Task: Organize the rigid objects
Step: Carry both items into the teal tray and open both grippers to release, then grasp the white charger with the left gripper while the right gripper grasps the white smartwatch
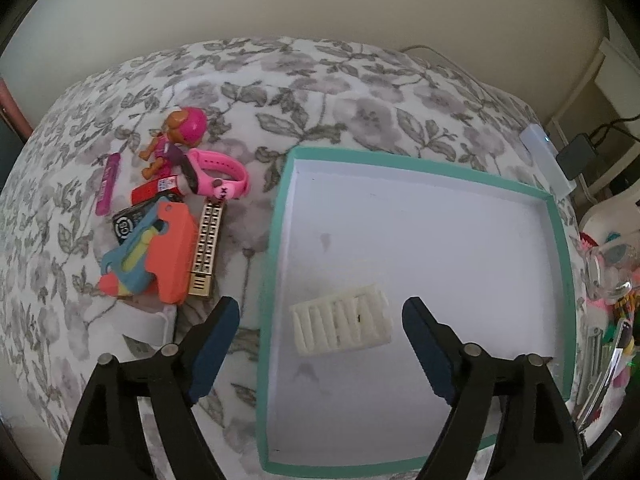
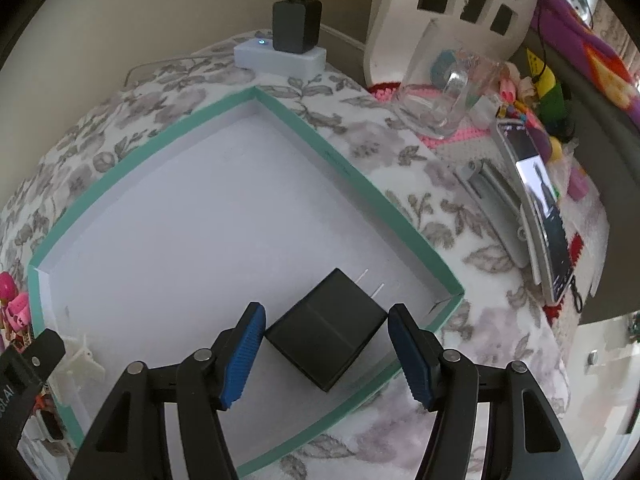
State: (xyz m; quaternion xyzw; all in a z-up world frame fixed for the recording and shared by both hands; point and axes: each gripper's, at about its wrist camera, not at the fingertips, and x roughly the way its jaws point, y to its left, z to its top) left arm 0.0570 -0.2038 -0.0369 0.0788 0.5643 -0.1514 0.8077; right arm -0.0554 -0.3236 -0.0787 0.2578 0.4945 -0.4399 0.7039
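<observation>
A shallow teal-rimmed box (image 1: 276,216) with a white floor lies on the floral cloth; it also shows in the right wrist view (image 2: 352,168). A cream ribbed plastic piece (image 1: 340,324) lies inside it, between the open jaws of my left gripper (image 1: 320,344). A black plug adapter (image 2: 326,334) with two prongs lies in the box near its corner, between the jaws of my right gripper (image 2: 326,354), which is open and not touching it. A pile of toys sits left of the box: orange toy gun (image 1: 160,252), gold harmonica (image 1: 206,248), pink watch (image 1: 218,174), pup figure (image 1: 176,136).
A white power strip (image 2: 280,58) with a black charger stands beyond the box. A glass mug (image 2: 444,96), a phone on a stand (image 2: 540,208) and colourful small items lie to the right. A pink bar (image 1: 108,184) and a red box (image 1: 154,190) lie by the pile.
</observation>
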